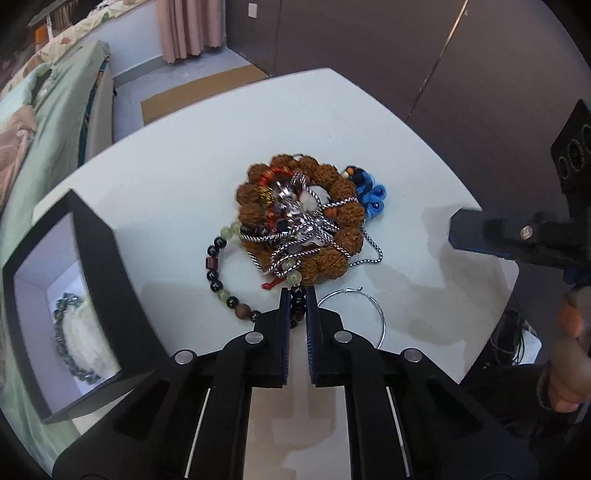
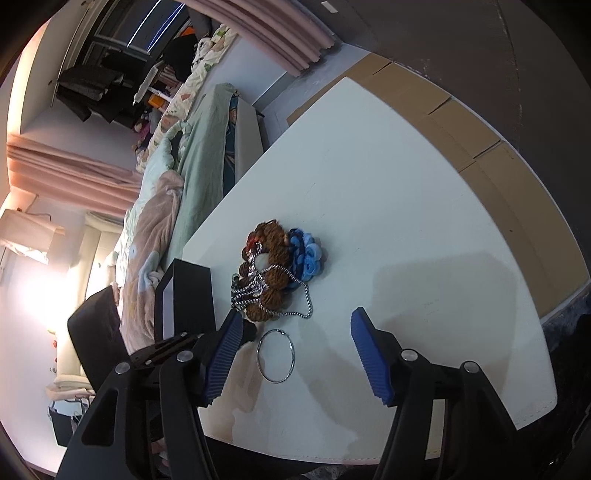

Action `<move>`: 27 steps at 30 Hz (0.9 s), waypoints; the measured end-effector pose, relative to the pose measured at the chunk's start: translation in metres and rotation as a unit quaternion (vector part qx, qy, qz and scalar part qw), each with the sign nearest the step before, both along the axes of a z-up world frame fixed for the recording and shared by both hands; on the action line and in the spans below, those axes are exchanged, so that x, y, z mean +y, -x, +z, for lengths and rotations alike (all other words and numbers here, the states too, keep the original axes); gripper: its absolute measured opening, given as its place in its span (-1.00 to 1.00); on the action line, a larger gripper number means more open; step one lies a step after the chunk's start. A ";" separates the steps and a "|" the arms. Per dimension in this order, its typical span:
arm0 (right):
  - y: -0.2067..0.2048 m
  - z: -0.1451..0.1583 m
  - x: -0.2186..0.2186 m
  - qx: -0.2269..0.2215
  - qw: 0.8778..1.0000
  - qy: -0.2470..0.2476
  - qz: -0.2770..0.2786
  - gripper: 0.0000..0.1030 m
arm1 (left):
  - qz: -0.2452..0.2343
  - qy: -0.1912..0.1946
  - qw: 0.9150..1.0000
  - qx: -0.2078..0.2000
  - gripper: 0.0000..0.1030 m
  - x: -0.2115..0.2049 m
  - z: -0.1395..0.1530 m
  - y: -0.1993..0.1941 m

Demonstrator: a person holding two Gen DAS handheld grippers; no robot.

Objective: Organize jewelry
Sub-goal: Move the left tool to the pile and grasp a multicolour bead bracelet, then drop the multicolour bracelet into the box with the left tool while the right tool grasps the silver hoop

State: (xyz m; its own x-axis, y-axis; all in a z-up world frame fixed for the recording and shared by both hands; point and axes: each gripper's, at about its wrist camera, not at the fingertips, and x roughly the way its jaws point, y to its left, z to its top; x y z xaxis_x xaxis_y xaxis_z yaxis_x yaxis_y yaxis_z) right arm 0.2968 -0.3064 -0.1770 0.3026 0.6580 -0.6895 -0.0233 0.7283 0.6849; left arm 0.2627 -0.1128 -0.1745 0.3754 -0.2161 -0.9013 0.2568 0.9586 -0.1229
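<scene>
- The bracelet of dark glossy, pale green and brown round beads [image 1: 221, 266] lay curved on the white table, one end running into the heap, the other end reaching between the left tool's tips.
- The left gripper [image 1: 297, 301] was pinching that bracelet: its two black fingers with blue ribbed pads were drawn close together on a few dark beads.
- Just beyond sat the heap itself: a ring of knobbly, wrinkled brown seed beads [image 1: 332, 229], with a twisted silver rope chain [image 1: 295, 236] tangled over it and red-orange beads [image 1: 273, 173] tucked inside.
- Bright blue round beads [image 1: 373, 195] touched the heap's far right side.
- A thin silver wire hoop [image 2: 276, 356] lay flat just beside the heap, near the left gripper's right finger.
- The right gripper [image 2: 295, 341] hung above the table with its blue ribbed pads spread wide, nothing between them; the hoop lay on the table below.
- At the left stood an open black box with a white lining [image 1: 92, 251], a bracelet of grey-green beads [image 1: 64, 332] lying inside.
- The smooth white rounded table [image 1: 184, 166] showed faint brownish stains near its close edge.
- Beyond it: a bed with pale green and pink bedding [image 2: 173, 192], pink curtains [image 1: 188, 29], flattened brown cardboard [image 2: 472, 129] on the floor.
</scene>
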 end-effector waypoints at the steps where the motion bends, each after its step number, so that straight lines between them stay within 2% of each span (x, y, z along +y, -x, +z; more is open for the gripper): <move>1: 0.000 0.000 0.002 0.000 1.000 0.001 0.003 0.15 | 0.002 0.005 1.000 -0.003 -0.84 0.002 0.004 0.002; 10: 0.003 -0.001 0.018 -0.007 0.999 0.018 0.029 0.05 | 0.021 0.039 0.997 -0.057 -0.84 0.026 0.062 0.013; 16: 0.004 -0.002 0.036 -0.017 0.997 0.056 0.059 -0.22 | 0.039 0.052 0.995 -0.082 -0.84 0.045 0.090 0.022; 23: 0.002 -0.004 0.066 -0.038 0.988 0.111 0.098 -0.39 | 0.057 0.062 0.992 -0.091 -0.84 0.065 0.099 0.033; 27: 0.004 -0.005 0.085 -0.055 0.979 0.155 0.120 -0.43 | 0.068 0.066 0.991 -0.095 -0.84 0.076 0.103 0.041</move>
State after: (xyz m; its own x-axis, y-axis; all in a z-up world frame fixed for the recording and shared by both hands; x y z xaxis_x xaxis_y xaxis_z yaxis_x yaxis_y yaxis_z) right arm 0.2927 -0.2214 -0.1818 0.2490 0.4833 -0.8393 -0.2797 0.8655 0.4155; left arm 0.2214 -0.0368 -0.0720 0.5695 -0.2627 -0.7789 0.1567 0.9649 -0.2109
